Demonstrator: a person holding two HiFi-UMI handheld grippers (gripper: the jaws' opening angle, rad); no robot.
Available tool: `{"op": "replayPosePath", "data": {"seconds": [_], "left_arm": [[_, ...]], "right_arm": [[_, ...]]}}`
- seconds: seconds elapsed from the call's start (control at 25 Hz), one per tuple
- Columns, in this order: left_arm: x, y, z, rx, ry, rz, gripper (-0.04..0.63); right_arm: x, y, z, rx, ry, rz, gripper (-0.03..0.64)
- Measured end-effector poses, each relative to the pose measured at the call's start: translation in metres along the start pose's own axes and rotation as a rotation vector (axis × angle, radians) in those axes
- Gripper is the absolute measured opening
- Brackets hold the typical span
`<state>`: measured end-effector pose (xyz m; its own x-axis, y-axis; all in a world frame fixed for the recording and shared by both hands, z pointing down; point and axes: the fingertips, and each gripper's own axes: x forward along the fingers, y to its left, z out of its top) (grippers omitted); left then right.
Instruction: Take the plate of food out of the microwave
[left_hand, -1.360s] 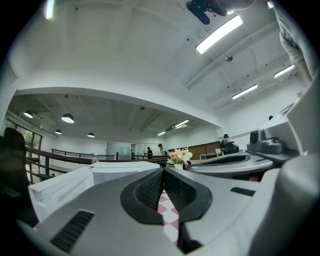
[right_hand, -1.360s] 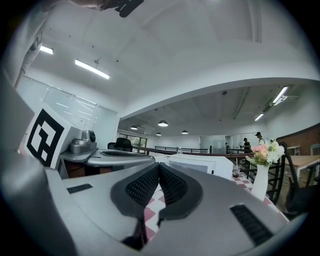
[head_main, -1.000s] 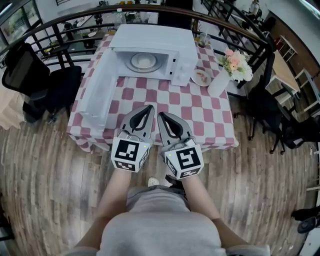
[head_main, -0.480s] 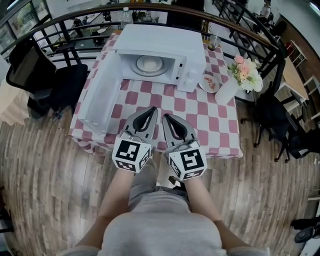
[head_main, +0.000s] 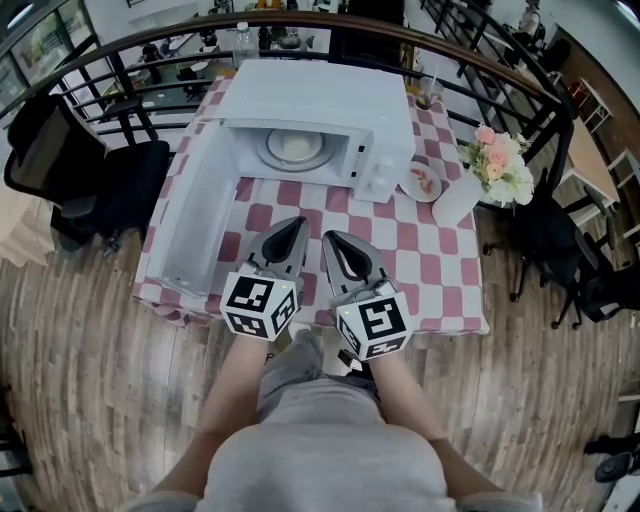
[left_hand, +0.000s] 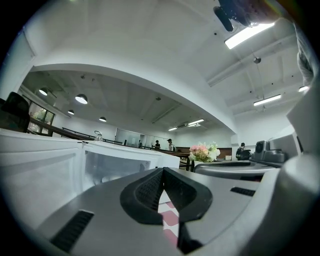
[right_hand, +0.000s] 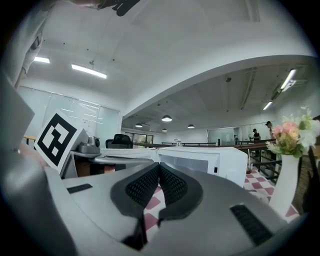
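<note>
The round white plate of food (head_main: 294, 147) sits inside the open white microwave (head_main: 320, 95) at the far side of the red-checked desk (head_main: 440, 270). The grey left tool (head_main: 296, 222) and right tool (head_main: 332, 237) hover nearside, both closed and empty. They should open before reaching in, then lift the plate level.

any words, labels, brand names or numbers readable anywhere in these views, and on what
None: no text can be read in any view.
The left marker cube, on the left hand-held gripper: black and white square pattern only, no letters.
The right marker cube, on the right hand-held gripper: the same.
The control panel of the microwave: any print is too small to read.
</note>
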<state>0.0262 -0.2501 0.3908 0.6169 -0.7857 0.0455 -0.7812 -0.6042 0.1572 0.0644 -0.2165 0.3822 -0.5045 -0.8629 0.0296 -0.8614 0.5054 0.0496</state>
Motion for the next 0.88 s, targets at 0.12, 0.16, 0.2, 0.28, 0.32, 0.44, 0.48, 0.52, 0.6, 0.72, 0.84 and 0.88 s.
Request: {"op": "replayPosePath", "data": {"seconds": [0.12,0.16,0.2,0.28,0.32,0.44,0.48,0.52,0.6,0.72,0.84,0.88], "left_arm": [[0.018,0.015,-0.004,-0.025,0.020,0.000,0.005],[0.024,0.020,-0.006,-0.037,0.026,0.001,0.005],[0.029,0.025,-0.008,-0.048,0.032,0.002,0.006],[0.040,0.033,-0.011,-0.075,0.046,0.003,0.022],[0.046,0.038,-0.013,-0.091,0.054,0.003,0.043],[0.062,0.052,-0.020,-0.152,0.077,0.004,0.102],[0.067,0.057,-0.023,-0.178,0.083,0.008,0.134],[0.073,0.063,-0.026,-0.207,0.088,0.015,0.173],[0.082,0.075,-0.032,-0.273,0.092,0.034,0.240],[0.096,0.092,-0.039,-0.367,0.098,0.063,0.294],[0.109,0.108,-0.048,-0.466,0.106,0.083,0.318],[0.112,0.114,-0.052,-0.497,0.106,0.088,0.318]], "right_arm": [[0.020,-0.008,-0.005,0.000,0.011,0.010,0.023],[0.025,-0.010,-0.006,-0.001,0.016,0.013,0.023],[0.031,-0.013,-0.008,-0.001,0.020,0.015,0.023],[0.040,-0.020,-0.011,0.004,0.029,0.015,0.023],[0.045,-0.024,-0.013,0.009,0.033,0.015,0.023],[0.059,-0.035,-0.018,0.023,0.046,0.013,0.023],[0.064,-0.039,-0.020,0.026,0.050,0.012,0.023],[0.068,-0.042,-0.022,0.028,0.054,0.012,0.023],[0.076,-0.049,-0.026,0.033,0.062,0.010,0.023],[0.087,-0.058,-0.033,0.048,0.079,0.008,0.023],[0.099,-0.064,-0.040,0.064,0.097,0.009,0.023],[0.102,-0.066,-0.043,0.069,0.104,0.010,0.023]]}}
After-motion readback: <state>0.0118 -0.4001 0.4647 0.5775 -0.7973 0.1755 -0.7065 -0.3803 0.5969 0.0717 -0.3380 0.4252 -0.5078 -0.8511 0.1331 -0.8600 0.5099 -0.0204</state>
